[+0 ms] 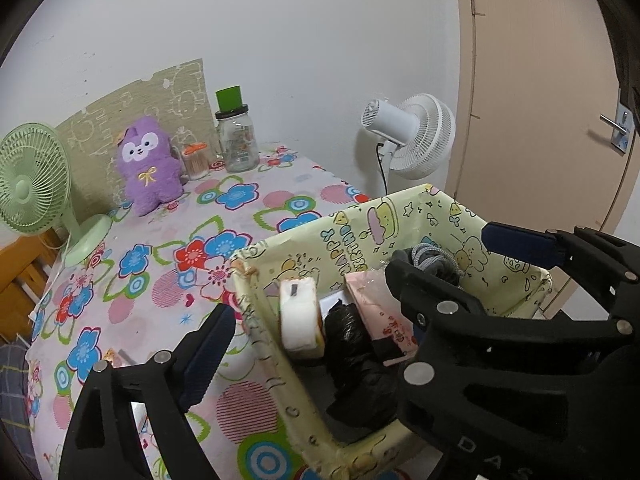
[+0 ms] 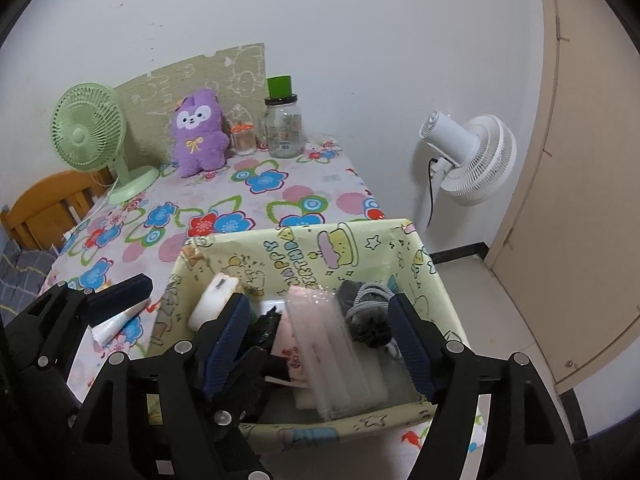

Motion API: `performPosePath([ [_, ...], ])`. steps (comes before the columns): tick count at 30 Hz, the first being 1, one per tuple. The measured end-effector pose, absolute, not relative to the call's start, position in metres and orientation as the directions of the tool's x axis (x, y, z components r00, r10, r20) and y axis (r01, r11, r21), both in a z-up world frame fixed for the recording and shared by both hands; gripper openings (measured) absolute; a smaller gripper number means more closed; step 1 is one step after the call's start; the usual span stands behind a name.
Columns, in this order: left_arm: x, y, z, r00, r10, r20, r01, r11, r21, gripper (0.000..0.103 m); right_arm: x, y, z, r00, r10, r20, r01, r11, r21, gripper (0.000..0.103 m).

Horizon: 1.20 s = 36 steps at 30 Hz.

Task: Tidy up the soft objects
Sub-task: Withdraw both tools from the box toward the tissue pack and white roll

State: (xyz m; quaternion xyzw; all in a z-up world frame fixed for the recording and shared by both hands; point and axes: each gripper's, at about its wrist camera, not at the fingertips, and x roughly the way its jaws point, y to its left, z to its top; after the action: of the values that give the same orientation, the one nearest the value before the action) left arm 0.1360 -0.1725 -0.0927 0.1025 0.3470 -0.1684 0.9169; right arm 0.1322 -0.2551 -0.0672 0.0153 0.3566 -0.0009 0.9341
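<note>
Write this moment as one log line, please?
left gripper: open, over box | right gripper: open, over box | yellow box: holds packets and bags | purple plush: untouched, far end of table

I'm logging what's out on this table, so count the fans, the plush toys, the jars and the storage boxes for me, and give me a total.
Fans: 2, green desk fan and white fan
Plush toys: 1, purple plush
Jars: 2, glass jar and small jar
Storage boxes: 1, yellow box
Total: 6
</note>
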Motion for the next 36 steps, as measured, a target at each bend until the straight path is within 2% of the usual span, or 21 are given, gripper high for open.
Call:
performPosePath([
  [13,0.121,-0.142,-0.081,0.721,-0.249,-0.646,0.360,0.932,0.042,0.103,0.113,-0.231,-0.053,0.774,-0.005,-0.633,0.011,1.000,0.007,0.083],
  [36,0.087,-0.090,-0.055,0.771,-0.225,-0.595,0.308,0.950,0.040,0.103,0.078,-0.189,-0.027,0.839,0.001,-0.544,0.001,1.000,0.003,0.102],
])
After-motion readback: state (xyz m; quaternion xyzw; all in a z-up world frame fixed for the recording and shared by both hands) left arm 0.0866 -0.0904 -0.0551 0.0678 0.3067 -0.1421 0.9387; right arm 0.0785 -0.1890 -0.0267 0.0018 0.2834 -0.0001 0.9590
